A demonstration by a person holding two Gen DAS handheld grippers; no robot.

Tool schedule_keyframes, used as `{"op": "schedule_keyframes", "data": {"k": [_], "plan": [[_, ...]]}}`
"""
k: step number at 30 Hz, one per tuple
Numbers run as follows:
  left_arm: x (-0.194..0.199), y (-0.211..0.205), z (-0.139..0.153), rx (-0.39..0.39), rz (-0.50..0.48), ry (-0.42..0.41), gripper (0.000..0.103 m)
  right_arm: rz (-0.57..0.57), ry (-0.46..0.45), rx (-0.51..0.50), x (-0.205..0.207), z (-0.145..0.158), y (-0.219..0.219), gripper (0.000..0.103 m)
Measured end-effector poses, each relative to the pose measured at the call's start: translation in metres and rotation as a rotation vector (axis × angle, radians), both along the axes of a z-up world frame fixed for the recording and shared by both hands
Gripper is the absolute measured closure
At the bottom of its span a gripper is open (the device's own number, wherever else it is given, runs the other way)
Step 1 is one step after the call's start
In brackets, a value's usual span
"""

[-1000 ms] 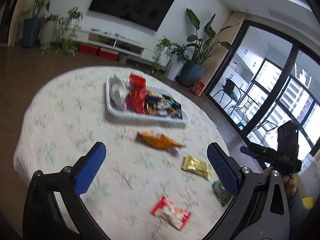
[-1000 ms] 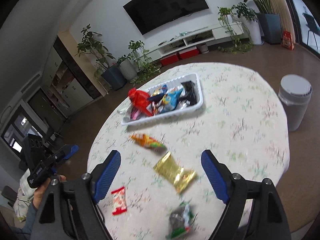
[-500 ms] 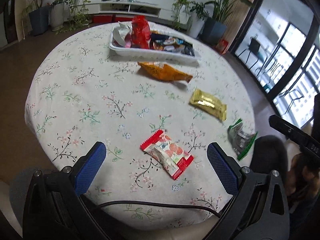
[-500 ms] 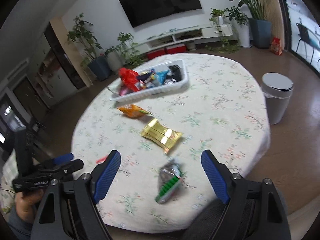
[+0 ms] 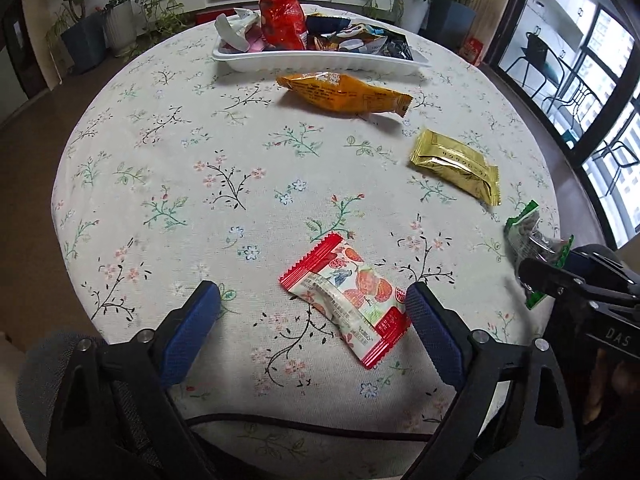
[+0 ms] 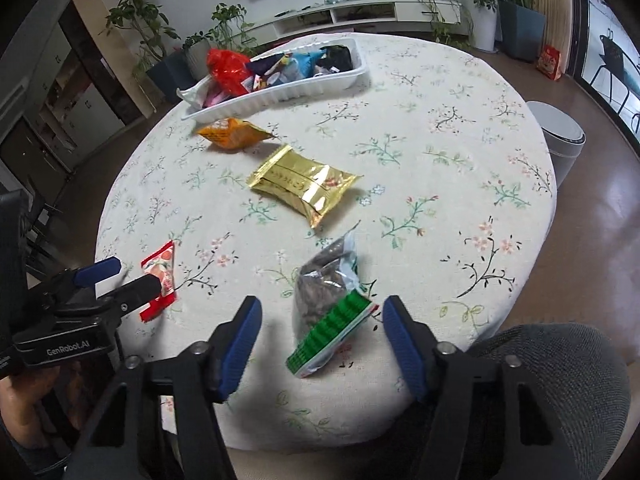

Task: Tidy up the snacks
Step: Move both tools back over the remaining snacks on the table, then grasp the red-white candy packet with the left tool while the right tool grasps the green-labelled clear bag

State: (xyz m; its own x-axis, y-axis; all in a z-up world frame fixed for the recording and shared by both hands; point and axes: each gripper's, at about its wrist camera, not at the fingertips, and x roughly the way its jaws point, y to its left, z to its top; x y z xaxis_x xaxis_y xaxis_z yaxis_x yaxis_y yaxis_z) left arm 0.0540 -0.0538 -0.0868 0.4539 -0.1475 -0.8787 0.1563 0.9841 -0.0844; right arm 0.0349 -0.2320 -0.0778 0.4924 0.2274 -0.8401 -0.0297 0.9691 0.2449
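Observation:
A white tray [image 5: 320,65] full of snacks stands at the far side of the round table; it also shows in the right wrist view [image 6: 280,94]. Loose on the cloth lie an orange packet [image 5: 344,92], a gold packet [image 5: 456,166], a red-and-white packet [image 5: 348,300] and a green-edged packet [image 6: 326,300]. My left gripper [image 5: 312,332] is open, low over the near edge, with the red-and-white packet between its fingers. My right gripper [image 6: 320,344] is open around the near end of the green-edged packet.
The table has a floral cloth [image 5: 200,160]. A grey bin [image 6: 560,144] stands on the floor to the right of the table. Potted plants [image 5: 100,28] and a TV shelf line the far wall. A grey chair back [image 6: 560,380] is near me.
Both grippers have dropped and moved in toward the near table edge. The left now straddles the red-and-white packet, the right the green-edged packet. Both stay open.

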Motion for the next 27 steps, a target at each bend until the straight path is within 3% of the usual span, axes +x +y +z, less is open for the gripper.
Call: {"op": "schedule_keyframes", "data": {"k": [2, 6, 9, 21, 22, 24, 27], "plan": [[0.003, -0.002, -0.003, 0.002, 0.001, 0.010, 0.011, -0.013, -0.007, 0.019, 0.001, 0.000, -0.004, 0.045], [0.007, -0.006, -0.007, -0.019, -0.013, 0.020, 0.024, -0.015, -0.005, 0.034, 0.003, -0.002, -0.007, 0.068], [0.007, -0.006, -0.008, -0.027, -0.016, 0.020, 0.031, 0.001, -0.010, 0.033, 0.003, -0.001, -0.004, 0.073], [0.012, -0.002, -0.007, -0.048, 0.007, 0.034, 0.032, 0.036, -0.041, 0.041, 0.000, 0.002, 0.001, 0.074], [0.011, -0.002, -0.007, -0.046, 0.001, 0.031, 0.034, 0.037, -0.042, 0.042, -0.001, 0.002, 0.001, 0.074], [0.010, -0.002, -0.006, -0.050, -0.021, 0.025, 0.049, 0.042, -0.041, 0.042, -0.001, 0.001, 0.001, 0.074], [0.010, -0.002, -0.006, -0.052, -0.048, 0.029, 0.055, 0.049, -0.044, 0.038, -0.001, 0.001, 0.003, 0.074]]}}
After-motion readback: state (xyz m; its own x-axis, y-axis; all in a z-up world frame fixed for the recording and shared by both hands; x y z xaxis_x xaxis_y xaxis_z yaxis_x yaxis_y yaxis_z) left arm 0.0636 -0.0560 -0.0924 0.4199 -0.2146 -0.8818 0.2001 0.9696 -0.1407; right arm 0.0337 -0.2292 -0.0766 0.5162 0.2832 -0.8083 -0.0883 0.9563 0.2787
